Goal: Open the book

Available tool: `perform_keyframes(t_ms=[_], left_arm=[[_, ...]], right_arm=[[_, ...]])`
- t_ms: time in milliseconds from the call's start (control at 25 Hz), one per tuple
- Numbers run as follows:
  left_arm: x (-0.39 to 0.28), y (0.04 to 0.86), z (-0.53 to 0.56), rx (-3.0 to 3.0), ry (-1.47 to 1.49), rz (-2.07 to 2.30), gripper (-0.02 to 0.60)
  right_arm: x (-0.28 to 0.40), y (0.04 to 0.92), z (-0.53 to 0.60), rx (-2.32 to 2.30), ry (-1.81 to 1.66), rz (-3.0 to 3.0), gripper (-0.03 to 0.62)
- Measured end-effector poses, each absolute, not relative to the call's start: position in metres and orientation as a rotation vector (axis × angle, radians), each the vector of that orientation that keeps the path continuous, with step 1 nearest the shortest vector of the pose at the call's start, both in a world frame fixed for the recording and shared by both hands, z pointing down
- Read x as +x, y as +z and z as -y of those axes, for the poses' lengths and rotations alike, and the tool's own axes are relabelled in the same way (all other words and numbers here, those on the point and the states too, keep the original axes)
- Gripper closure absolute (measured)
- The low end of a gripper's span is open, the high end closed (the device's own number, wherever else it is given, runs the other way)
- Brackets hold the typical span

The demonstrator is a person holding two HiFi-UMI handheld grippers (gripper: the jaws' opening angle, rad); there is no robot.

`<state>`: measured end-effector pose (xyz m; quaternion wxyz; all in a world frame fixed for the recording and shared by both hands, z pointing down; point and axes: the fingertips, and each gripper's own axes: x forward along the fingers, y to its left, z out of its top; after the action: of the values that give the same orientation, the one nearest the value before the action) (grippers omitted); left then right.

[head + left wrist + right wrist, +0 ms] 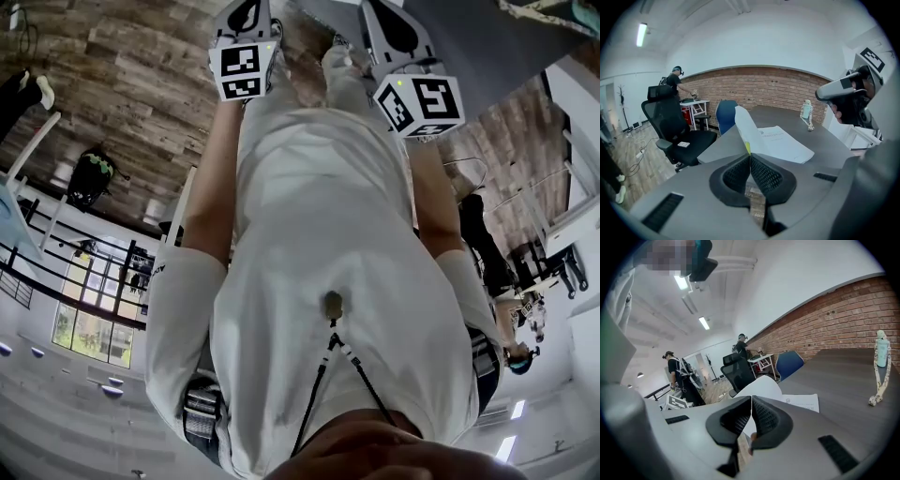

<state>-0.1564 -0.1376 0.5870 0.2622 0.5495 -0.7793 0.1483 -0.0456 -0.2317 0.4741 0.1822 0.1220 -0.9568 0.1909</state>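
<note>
A white book lies open on the grey table. One white page stands up from it, and my left gripper is shut on that page's near edge. In the right gripper view my right gripper has its jaws closed together. The raised page curves just behind its tips, and I cannot tell whether they touch. The flat pages lie to the right. From the left gripper view, the right gripper's marker cube hangs off to the right, in a hand. The head view shows only both marker cubes above the person's white shirt.
A black office chair and a blue chair stand at the table's left side. A small jointed figure stands further back on the table. A brick wall runs behind. People stand at desks in the back.
</note>
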Motion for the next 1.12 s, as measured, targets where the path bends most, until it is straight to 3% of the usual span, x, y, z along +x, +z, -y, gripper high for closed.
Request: perform_keyframes(t_ms=[1120], left_arm=[[-0.178,0.624,0.111,1.315,0.291,2.082,0.555]], right_arm=[[-0.053,0.487,0.221,0.323,0.542,2.659,0.557]])
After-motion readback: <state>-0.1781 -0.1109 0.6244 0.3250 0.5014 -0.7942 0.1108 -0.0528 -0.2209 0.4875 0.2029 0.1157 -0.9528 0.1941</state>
